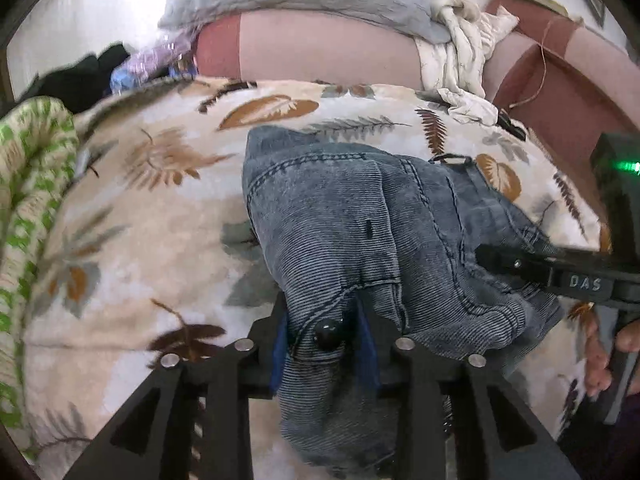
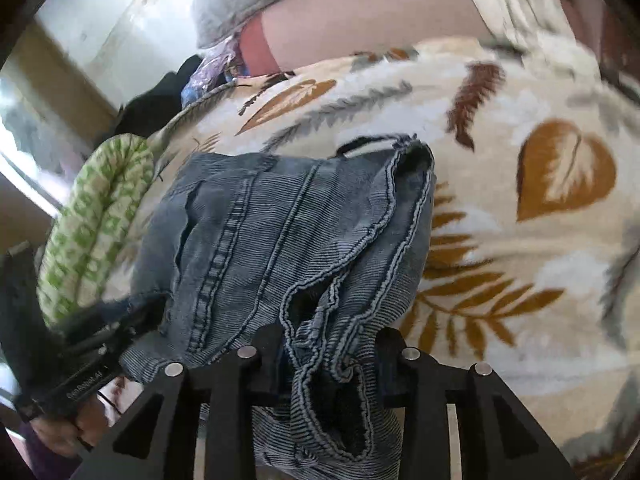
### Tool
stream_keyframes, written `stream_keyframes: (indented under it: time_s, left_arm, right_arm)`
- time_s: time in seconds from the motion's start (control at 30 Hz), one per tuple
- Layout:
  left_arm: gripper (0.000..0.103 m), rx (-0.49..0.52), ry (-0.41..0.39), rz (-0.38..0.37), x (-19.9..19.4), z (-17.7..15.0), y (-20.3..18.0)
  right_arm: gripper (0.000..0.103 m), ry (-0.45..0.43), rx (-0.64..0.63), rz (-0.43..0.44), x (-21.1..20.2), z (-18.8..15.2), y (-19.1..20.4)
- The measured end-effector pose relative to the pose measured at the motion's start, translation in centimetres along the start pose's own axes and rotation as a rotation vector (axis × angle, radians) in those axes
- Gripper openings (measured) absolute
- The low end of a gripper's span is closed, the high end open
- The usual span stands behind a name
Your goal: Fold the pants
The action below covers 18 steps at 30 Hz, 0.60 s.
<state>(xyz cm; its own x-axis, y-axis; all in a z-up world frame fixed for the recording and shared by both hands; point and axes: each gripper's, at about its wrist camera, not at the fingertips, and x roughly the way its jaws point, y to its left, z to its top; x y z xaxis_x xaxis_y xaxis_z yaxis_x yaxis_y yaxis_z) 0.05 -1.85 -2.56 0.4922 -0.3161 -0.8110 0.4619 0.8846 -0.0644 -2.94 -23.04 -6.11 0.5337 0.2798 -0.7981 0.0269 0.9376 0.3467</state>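
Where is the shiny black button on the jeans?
The black button sits low in the left wrist view, on the jeans, right between the left gripper fingers.

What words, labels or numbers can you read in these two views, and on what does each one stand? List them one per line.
"DAS": raised letters on the black body of the right gripper, seen in the left wrist view.
Small pale print on the left gripper body, seen in the right wrist view: too blurred to read.
The jeans and leaf-print blanket show no text.
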Motion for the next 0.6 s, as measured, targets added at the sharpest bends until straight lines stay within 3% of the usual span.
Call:
stream_keyframes:
  time_s: [0.07,0.27,0.37,0.6]
  left_arm:
    - [0.04,0.008,-0.022,0.03,-1.0,0.3,0.0]
    - [0.041,0.032,-0.115,0.138,-3.1,1.1,0.3]
    - [0.042,0.028,-0.101,0.142,-2.5,1.3,0.1]
    - [0.042,0.093,-0.062,0.23,-0.9,0.8,-1.5]
  right_arm:
    - [0.046,-0.005,-0.02,-0.021,-0.6,0.3,0.2]
    - [0.047,-0.022,-0.029,-0.057,-1.9,0.6,-0.3]
    - [0.047,-0.028,-0.056,-0.063,-2.6,1.0,-0.1]
    - [0.049,-0.049,-0.069,-0.062,-4.1,0.9,-0.1]
